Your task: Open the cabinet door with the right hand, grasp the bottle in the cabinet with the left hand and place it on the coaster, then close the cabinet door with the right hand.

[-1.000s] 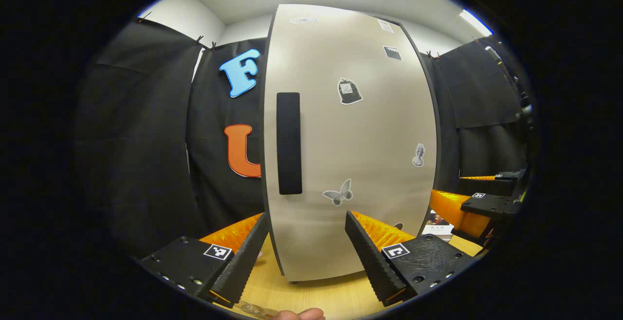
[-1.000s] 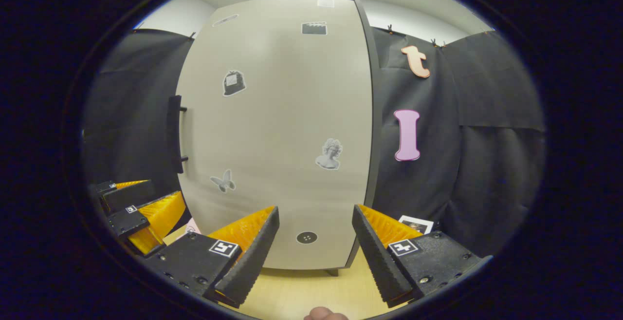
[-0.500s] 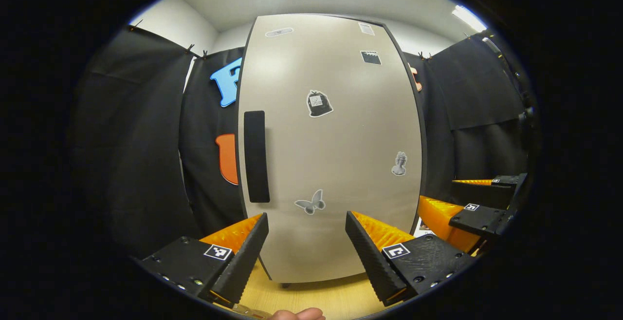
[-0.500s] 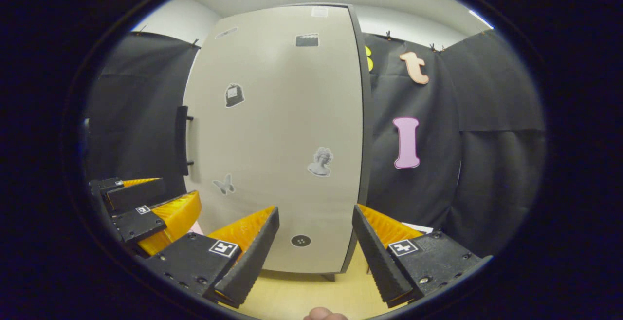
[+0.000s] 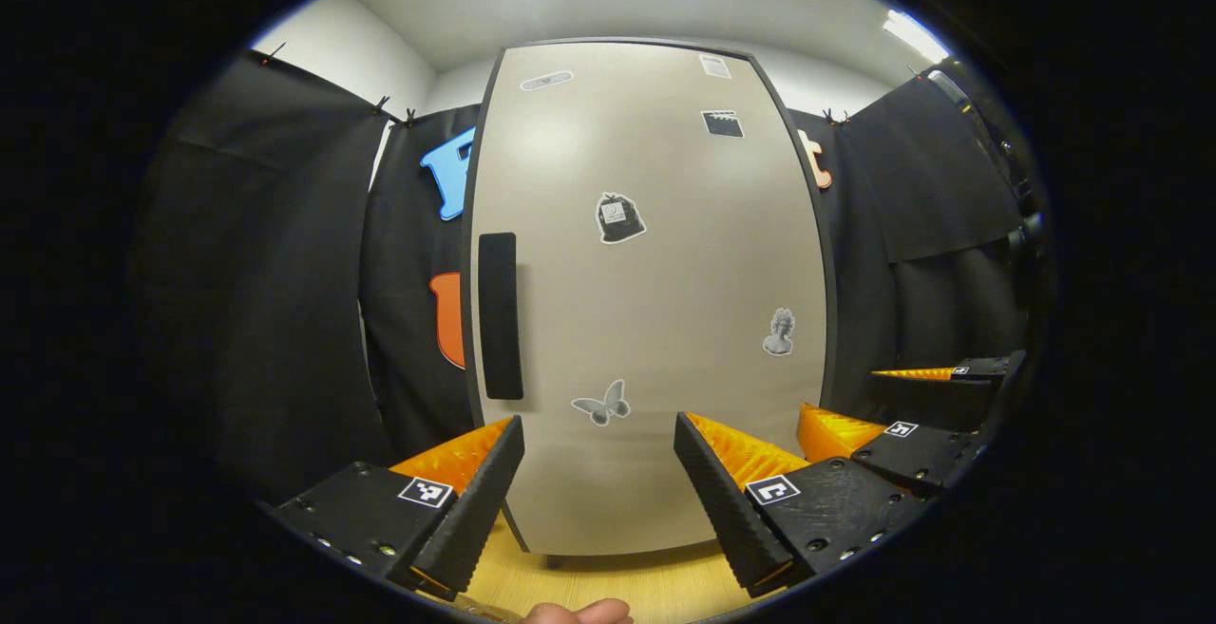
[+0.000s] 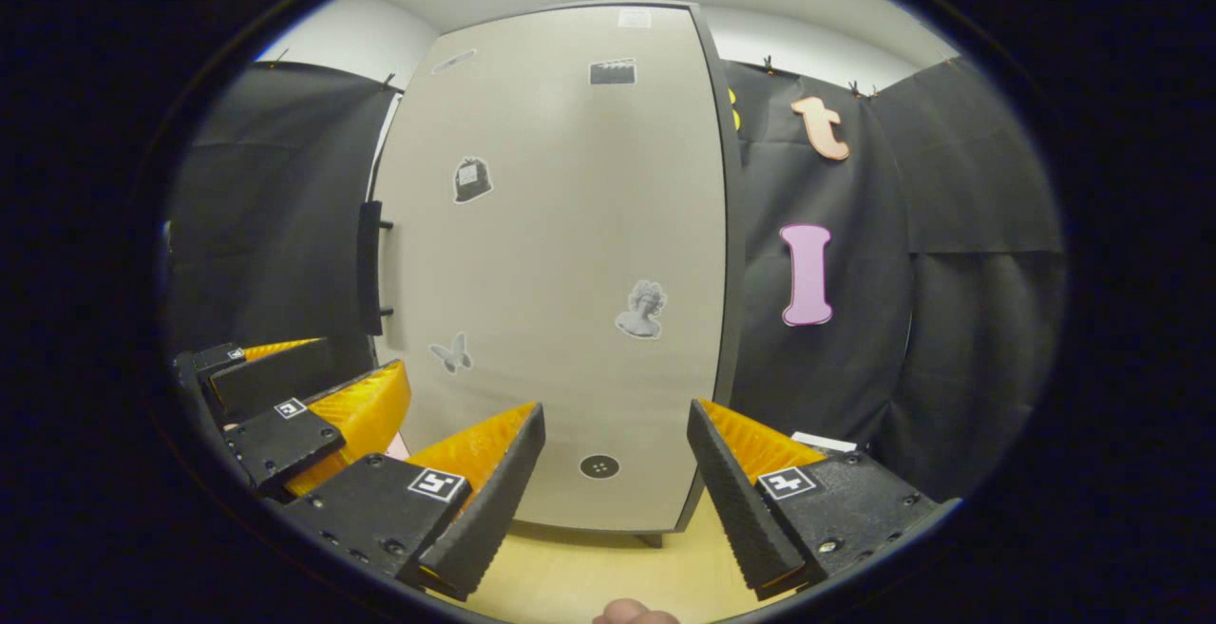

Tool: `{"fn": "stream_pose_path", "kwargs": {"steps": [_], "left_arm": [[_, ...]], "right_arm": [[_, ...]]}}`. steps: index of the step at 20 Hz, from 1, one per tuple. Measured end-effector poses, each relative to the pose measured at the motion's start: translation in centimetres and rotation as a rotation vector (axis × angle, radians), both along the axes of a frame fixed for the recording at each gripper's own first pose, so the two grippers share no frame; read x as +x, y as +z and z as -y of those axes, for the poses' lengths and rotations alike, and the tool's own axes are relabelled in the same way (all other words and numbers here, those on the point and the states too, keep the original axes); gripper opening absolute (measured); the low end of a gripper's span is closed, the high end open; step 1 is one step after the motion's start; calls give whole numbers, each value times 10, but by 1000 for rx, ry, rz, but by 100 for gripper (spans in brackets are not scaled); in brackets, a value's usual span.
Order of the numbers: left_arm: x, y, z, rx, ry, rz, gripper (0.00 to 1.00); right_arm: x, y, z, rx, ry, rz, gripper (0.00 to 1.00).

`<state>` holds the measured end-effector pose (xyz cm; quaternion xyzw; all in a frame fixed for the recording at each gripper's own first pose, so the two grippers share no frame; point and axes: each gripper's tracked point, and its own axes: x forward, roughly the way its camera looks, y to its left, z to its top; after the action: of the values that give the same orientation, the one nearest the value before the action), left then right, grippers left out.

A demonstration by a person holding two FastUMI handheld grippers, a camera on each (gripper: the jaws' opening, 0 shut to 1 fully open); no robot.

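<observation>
A tall beige cabinet door (image 5: pixel 655 301) with small stickers stands closed in front of me, hiding what is inside. Its black vertical handle (image 5: pixel 500 315) runs along the door's left edge. My left gripper (image 5: pixel 597 429) is open, a short way back from the lower door, with nothing between its fingers. In the right gripper view the same door (image 6: pixel 560 263) faces me, with the handle (image 6: pixel 369 268) off to the left. My right gripper (image 6: pixel 615 415) is open before the door's lower part. The two grippers are side by side: the right gripper (image 5: pixel 888 434), the left gripper (image 6: pixel 304 406).
The cabinet stands on a light wooden table (image 5: pixel 608 576) with black cloth walls on both sides. A white card (image 6: pixel 822 441) lies on the table to the right of the cabinet. A pale pink flat piece (image 6: pixel 396 446) peeks out between the grippers. A thumb (image 5: pixel 579 613) shows at the bottom edge.
Both grippers have drawn back a little from the cabinet, so the door looks smaller. In the left gripper view the door has shifted left. Both stay open and the door stays closed.
</observation>
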<state>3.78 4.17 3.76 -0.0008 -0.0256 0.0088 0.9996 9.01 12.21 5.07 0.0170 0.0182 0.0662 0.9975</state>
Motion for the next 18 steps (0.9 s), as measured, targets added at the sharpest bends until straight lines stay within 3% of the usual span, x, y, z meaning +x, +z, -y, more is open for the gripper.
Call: {"fn": "stream_pose_path", "kwargs": {"steps": [1, 18], "left_arm": [[1, -1, 1, -7, 0, -4, 96], [1, -1, 3, -23, -13, -14, 94]], "right_arm": [[1, 0, -1, -3, 0, 2, 97], [-7, 10, 2, -25, -25, 33, 98]]}}
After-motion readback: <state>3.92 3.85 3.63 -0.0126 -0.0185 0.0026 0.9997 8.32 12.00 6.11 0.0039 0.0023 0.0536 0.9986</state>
